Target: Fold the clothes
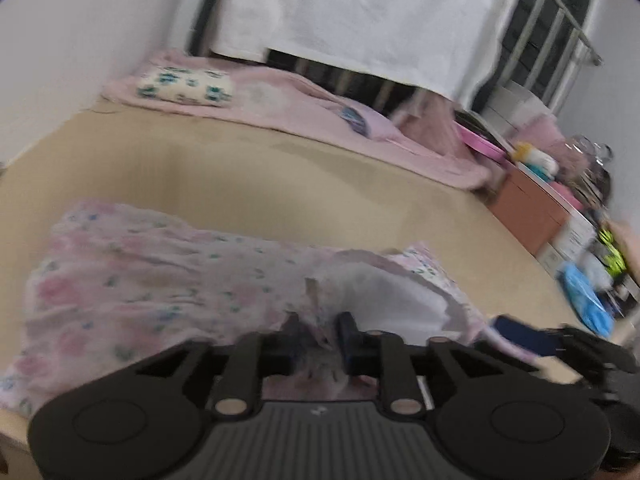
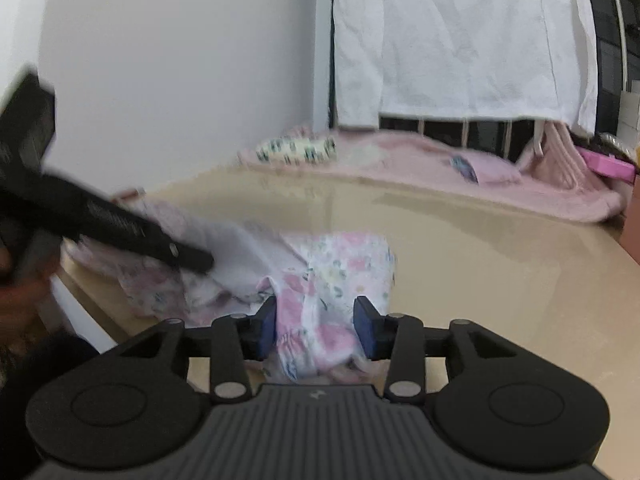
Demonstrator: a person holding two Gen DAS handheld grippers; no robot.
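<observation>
Between both tongs [image 1: 318,330] [image 2: 316,326] lies the floral garment [image 2: 332,264].

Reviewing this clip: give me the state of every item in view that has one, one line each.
Floral garment: lying crumpled on the tan surface, partly folded, white lining showing.
Left gripper: jaws partly apart, garment fabric between them.
Right gripper: jaws partly apart, a bunch of garment between them; contact unclear.
Pink blanket: spread flat at the far edge.
White cloth: hanging over the rail.
</observation>
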